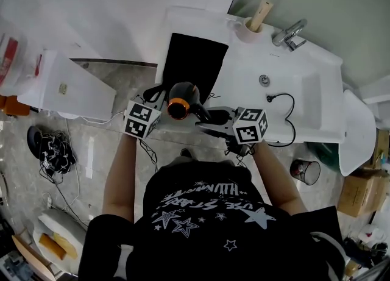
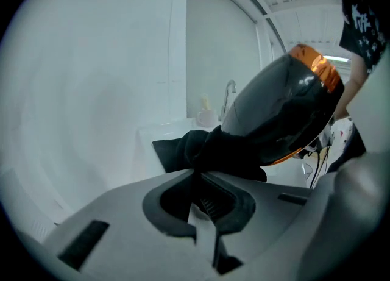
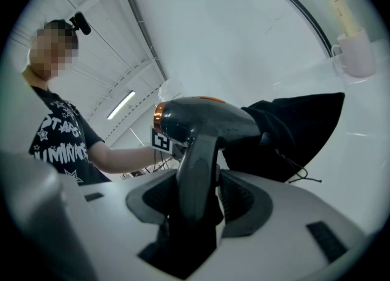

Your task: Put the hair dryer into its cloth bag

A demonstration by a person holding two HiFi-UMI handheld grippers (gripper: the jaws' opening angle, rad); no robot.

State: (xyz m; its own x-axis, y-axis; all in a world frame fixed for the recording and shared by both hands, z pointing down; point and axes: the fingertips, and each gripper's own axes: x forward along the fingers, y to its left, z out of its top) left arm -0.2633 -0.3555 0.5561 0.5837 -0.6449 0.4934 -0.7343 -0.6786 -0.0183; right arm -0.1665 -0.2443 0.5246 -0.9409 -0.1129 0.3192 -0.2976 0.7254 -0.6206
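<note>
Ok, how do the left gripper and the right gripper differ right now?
The left gripper pinches the cloth bag at its edge, jaws almost together; the right gripper clamps the hair dryer by its handle, jaws wider apart. The left gripper holds soft fabric, the right gripper a rigid handle. Both are shut on something.

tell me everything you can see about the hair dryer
The hair dryer has a glossy, dark, plastic-looking body with an orange ring at its rear end and a dark handle. The right claw is shut on the handle. The nose sits at or just inside the mouth of the black cloth bag, whose edge the left claw pinches.
</note>
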